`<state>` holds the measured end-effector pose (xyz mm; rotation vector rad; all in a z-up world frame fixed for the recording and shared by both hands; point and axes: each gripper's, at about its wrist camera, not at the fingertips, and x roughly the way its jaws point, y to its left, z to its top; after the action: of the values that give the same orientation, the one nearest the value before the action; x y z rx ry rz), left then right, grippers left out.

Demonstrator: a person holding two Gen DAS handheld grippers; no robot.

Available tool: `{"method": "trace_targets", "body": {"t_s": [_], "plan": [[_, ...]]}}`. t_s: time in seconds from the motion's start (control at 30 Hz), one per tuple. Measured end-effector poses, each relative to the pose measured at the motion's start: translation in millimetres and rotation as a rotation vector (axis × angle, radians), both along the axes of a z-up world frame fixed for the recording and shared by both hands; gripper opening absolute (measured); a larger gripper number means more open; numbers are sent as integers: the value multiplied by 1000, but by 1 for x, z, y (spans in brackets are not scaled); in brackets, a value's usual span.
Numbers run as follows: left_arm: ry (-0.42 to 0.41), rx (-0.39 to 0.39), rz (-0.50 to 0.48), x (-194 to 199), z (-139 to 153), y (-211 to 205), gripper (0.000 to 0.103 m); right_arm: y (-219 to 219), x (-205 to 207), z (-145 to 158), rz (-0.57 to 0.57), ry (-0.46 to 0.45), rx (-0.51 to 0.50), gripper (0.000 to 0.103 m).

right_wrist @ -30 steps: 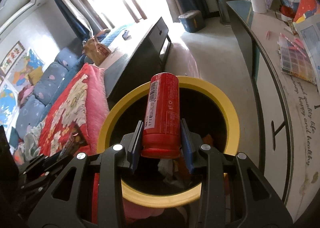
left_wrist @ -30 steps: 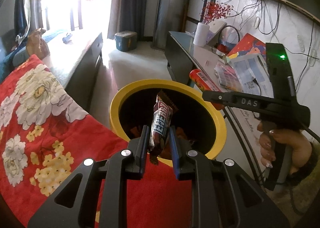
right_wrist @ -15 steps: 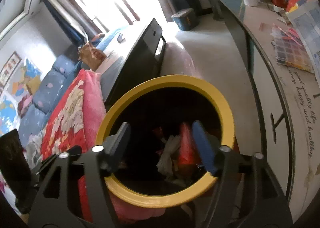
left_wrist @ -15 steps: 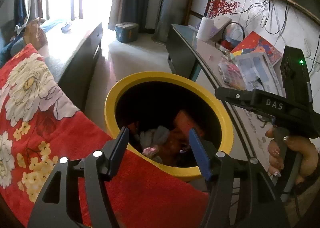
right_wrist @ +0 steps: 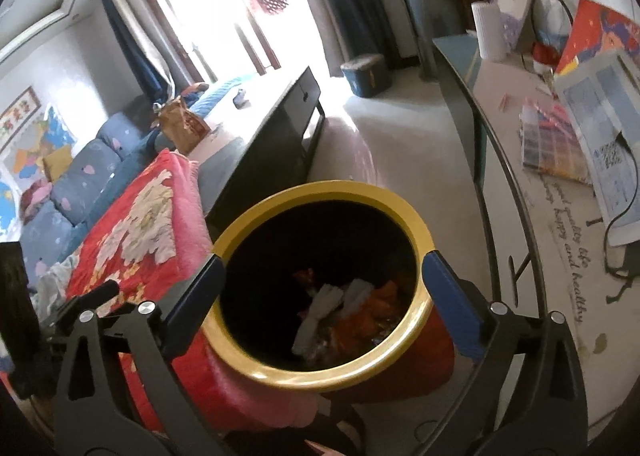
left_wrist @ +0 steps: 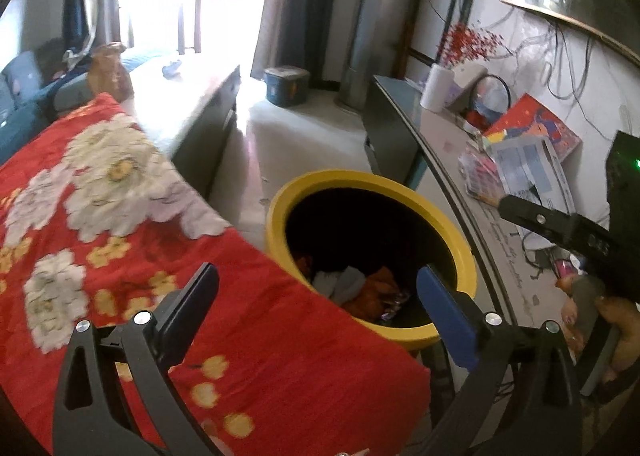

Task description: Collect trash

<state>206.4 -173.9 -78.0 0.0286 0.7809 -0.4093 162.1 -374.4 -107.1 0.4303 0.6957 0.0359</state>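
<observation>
Crumpled white and orange trash (right_wrist: pixel 340 312) is seen inside the round yellow-rimmed bin (right_wrist: pixel 400 207), beside the red floral blanket (left_wrist: pixel 120 215). Left tongs (left_wrist: pixel 316 308) and right tongs (right_wrist: pixel 320 296) are shown opening wide, with nothing held between them.

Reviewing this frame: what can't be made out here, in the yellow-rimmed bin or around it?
- Yellow-rimmed round trash bin: single items of trash inside unreadable in both wrist views; dark interior, blur.
- Bin's lower body: hidden by the red floral blanket in the left wrist view.
- Left gripper, right gripper: jaws opening, nothing between them.
</observation>
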Motion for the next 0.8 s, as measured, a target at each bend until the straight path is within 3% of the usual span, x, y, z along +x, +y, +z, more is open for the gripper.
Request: {"method": "trace_targets", "body": {"t_s": [0.5,0.8], "plan": [[-122,2,177,-55,43,77,96,75,-40,40,137,-172,-167,92],[-191,11,239,-92,51,111,96,119,-76,51,212,-314,-240,92]]}}
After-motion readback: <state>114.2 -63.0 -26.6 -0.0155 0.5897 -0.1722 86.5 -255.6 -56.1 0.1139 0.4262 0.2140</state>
